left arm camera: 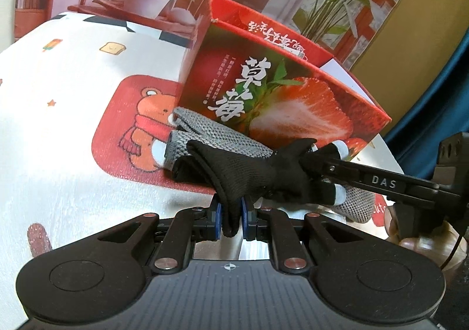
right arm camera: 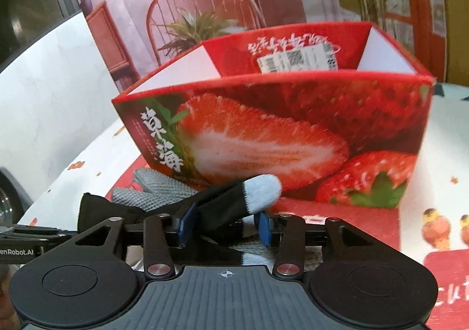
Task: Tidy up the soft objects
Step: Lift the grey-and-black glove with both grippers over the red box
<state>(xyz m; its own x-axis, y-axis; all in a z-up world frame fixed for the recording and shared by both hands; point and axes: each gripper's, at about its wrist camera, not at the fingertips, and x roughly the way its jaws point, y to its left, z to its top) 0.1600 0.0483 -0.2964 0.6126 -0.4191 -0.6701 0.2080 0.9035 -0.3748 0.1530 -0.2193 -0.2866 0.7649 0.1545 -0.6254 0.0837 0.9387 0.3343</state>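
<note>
A black glove (left arm camera: 252, 172) with pale blue fingertips lies in front of the red strawberry box (left arm camera: 281, 95), on top of a grey knit glove (left arm camera: 217, 133). My left gripper (left arm camera: 232, 213) is shut on the black glove's cuff end. My right gripper (right arm camera: 224, 223) reaches in from the right in the left wrist view (left arm camera: 325, 166). Its jaws stand apart around the glove's fingers, one pale-tipped finger (right arm camera: 262, 191) sticking up between them. The grey glove (right arm camera: 155, 192) shows behind it, against the open-topped box (right arm camera: 293, 136).
The table wears a white cloth (left arm camera: 58, 113) with cartoon prints and a red bear patch (left arm camera: 140, 128). A printed backdrop with plants and a chair (right arm camera: 205, 2) stands behind the box. A hand (left arm camera: 416, 236) holds the right gripper.
</note>
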